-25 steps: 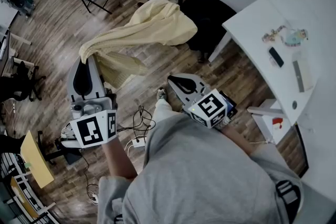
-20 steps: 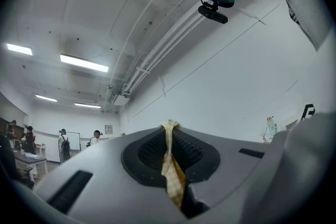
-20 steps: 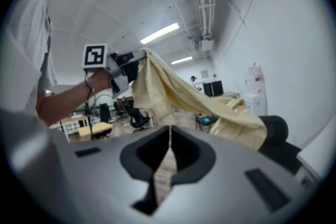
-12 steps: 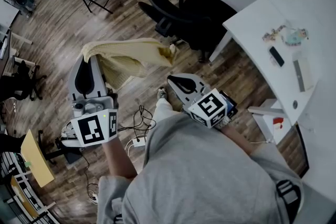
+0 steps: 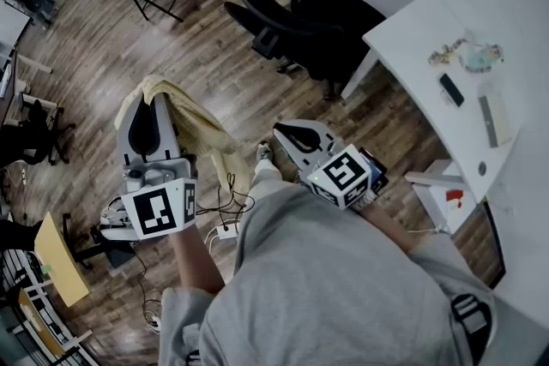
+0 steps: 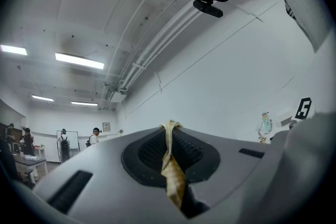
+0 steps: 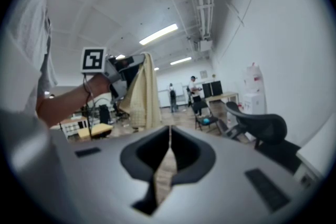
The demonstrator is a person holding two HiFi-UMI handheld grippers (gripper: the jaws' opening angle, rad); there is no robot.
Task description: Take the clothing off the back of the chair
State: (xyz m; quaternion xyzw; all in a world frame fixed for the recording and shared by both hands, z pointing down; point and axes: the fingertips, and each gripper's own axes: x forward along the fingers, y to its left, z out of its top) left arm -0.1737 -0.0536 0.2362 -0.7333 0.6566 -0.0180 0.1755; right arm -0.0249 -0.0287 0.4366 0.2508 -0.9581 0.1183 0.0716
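Open office, wood floor (image 5: 184, 39), white bench (image 5: 412, 34) on the right. Left claw (image 5: 150, 99) is clamped on a fold of the yellow garment (image 5: 204, 135). The cloth drapes from the tips down past the claw body and hangs over the floor. Right claw (image 5: 281, 131) has its jaws together with nothing in them, parked near the torso. Chair (image 5: 322, 17) stands bare, well apart from the garment. My read: the take-off step is basically done. Next move needs a firm clamp and a place to put it, and the hanging tail kept off the floor cables (image 5: 225, 195).
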